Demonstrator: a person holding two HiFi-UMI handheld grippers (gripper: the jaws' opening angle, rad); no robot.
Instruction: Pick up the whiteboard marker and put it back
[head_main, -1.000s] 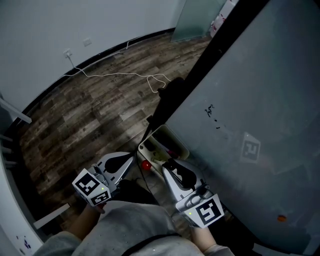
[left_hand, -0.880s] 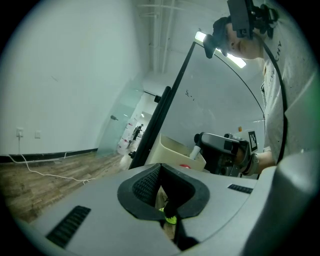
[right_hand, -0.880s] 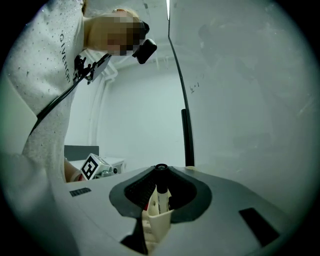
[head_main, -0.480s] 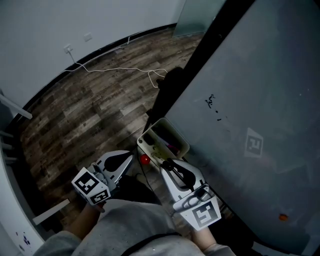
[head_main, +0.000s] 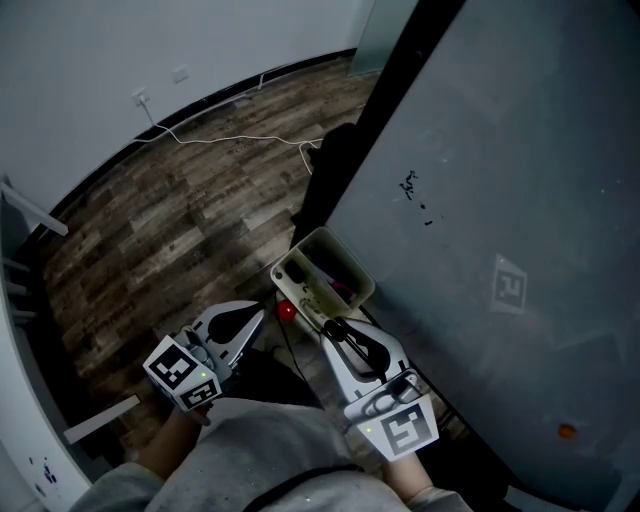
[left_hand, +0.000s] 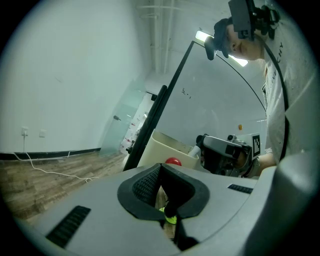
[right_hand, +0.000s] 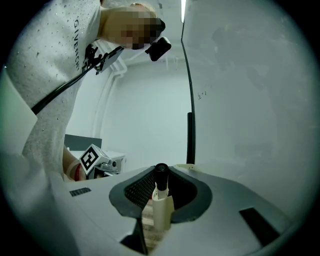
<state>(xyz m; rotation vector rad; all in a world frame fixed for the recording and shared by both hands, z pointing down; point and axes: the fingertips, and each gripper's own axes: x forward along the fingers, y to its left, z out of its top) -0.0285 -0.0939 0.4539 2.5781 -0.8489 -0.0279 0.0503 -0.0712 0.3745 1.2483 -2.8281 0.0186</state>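
The whiteboard marker (right_hand: 160, 196) stands between the jaws of the right gripper (right_hand: 160, 174), which are clenched on its white body; its black cap points forward past the tips. So the picking up looks done, and the putting back is not yet done.

Just ahead of the right gripper's tips is a cream tray (head_main: 346, 252) fixed at the low edge of the whiteboard (head_main: 500, 180); I judge it is the marker's place. Inside it lie some dark, purple and greenish things, too small to name. A red round thing (head_main: 286, 309) sits just outside the tray, between the two grippers' tips.

The left gripper (left_hand: 161, 168) has its jaws together, with nothing grasped.
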